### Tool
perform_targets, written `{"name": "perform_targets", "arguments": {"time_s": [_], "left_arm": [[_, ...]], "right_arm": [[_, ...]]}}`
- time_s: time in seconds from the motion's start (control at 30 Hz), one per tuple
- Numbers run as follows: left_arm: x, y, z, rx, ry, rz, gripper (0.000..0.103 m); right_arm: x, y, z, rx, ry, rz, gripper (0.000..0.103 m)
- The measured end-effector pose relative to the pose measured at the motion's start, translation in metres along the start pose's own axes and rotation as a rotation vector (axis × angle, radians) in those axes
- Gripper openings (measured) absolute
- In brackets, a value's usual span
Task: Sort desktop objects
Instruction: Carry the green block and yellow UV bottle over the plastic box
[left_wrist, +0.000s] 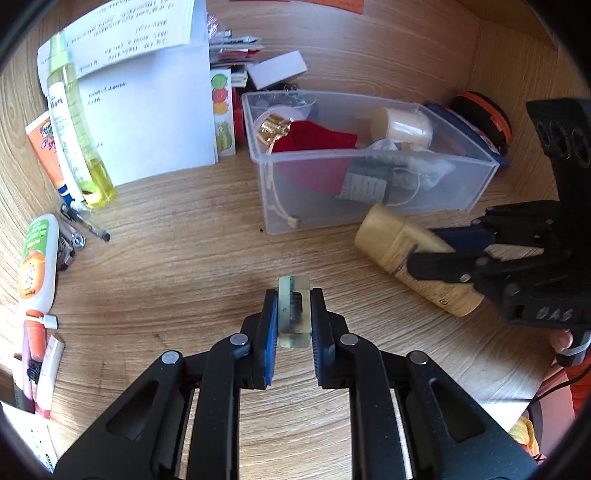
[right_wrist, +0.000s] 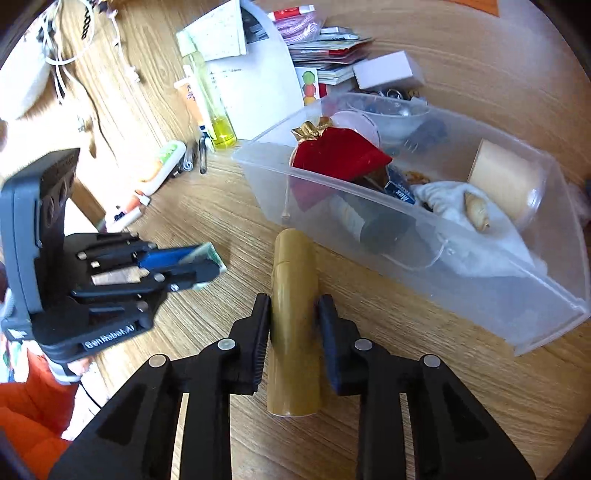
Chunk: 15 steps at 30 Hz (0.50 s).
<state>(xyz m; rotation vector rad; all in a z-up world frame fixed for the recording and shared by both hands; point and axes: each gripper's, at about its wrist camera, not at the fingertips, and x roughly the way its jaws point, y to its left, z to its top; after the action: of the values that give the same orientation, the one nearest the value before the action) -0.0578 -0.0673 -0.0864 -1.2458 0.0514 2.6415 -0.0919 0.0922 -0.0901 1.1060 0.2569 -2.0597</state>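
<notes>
Alignment of the held yellow tube (right_wrist: 293, 332) with the right gripper (right_wrist: 291, 339) is the governing relation: the tube's long axis runs straight ahead between the fingers, cap end pointing forward, away from the claw. The pads are clamped on its mid-body; whether it is clear of the wooden desk (right_wrist: 406, 369) cannot be told. The clear plastic bin (right_wrist: 546, 328) lies ahead and to the right of this claw, its near wall just beyond the cap. A forward-right carry over that wall is judged to be required. The left gripper (left_wrist: 293, 325) is clamped on a small translucent block (left_wrist: 293, 314), held upright between the blue pads; the bin (left_wrist: 373, 218) lies well ahead of it. The right hand is judged nearer the bin.
</notes>
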Motion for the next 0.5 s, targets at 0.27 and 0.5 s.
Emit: {"name": "perform_targets", "arguments": {"time_s": [0.27, 0.5], "left_arm": [[0.011, -0.011, 0.004, 0.021, 0.025, 0.001, 0.015], [0.004, -0.008, 0.008, -0.001, 0.005, 0.013, 0.015]], "right_arm": [[0.012, -0.008, 0.011, -0.032, 0.027, -0.023, 0.024], [0.035, -0.004, 0.018, -0.079, 0.065, -0.043, 0.024]]}}
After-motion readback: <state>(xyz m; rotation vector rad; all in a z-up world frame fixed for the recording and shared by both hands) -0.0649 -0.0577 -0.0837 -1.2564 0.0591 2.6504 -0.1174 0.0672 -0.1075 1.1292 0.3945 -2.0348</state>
